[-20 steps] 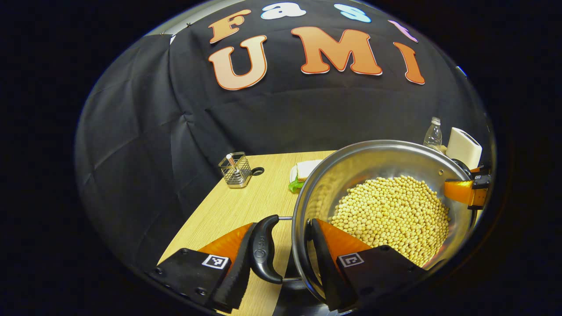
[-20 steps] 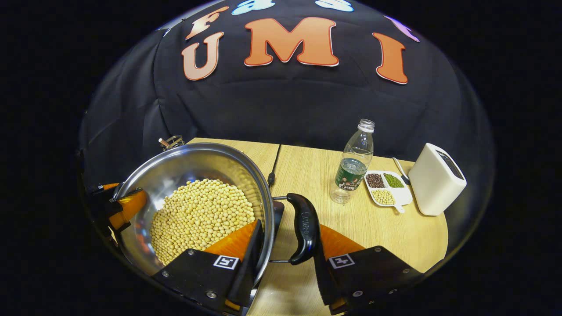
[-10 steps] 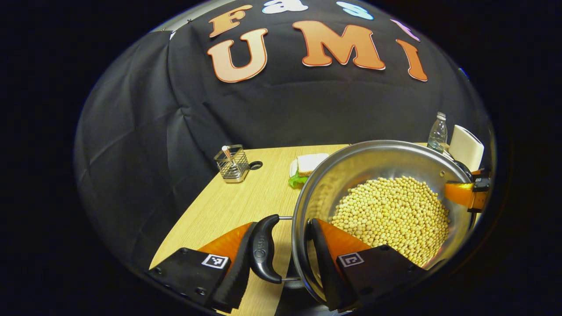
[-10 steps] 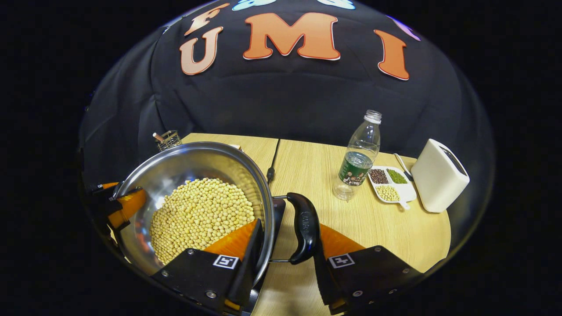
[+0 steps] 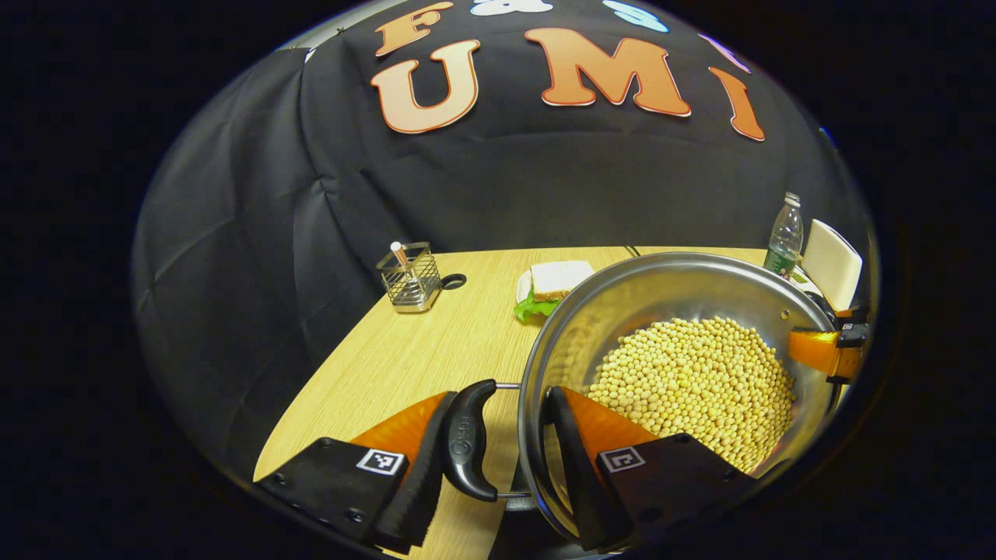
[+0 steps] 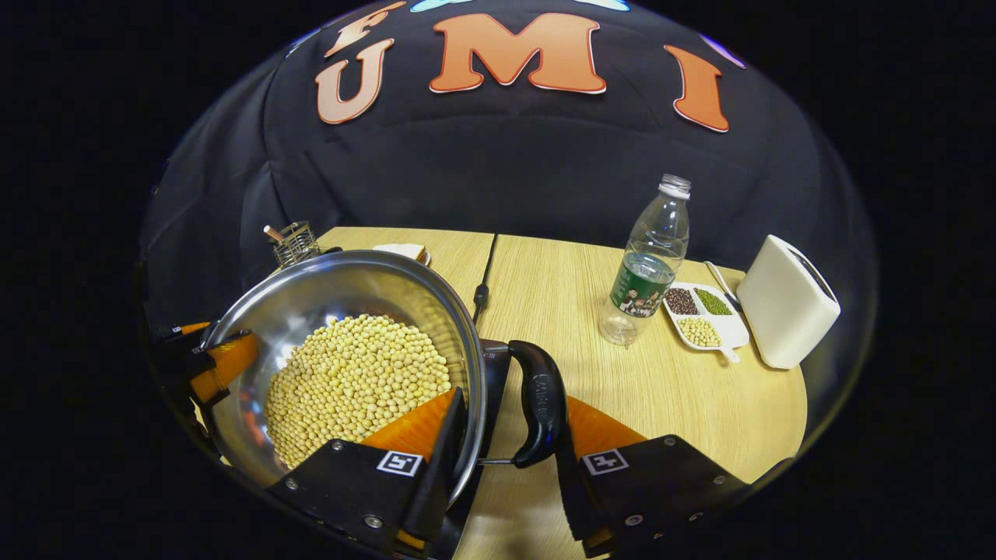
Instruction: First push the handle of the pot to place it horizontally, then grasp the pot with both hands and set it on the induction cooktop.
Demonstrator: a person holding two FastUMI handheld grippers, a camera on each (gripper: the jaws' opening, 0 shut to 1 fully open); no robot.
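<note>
Lowered since a second ago, the pot [image 5: 685, 365] of soybeans nears the table, left gripper [image 5: 498, 459] clamped across handle and rim. Opposite, the right gripper [image 6: 506, 451] grips likewise; keeping both level should settle the pot flat on the cooktop [image 6: 492, 381] underneath.

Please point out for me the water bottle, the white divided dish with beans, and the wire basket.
water bottle [image 6: 647, 268], right gripper view, on its green label.
white divided dish [image 6: 731, 337], right gripper view, on its near rim.
wire basket [image 5: 410, 278], left gripper view, on its front wire wall.
</note>
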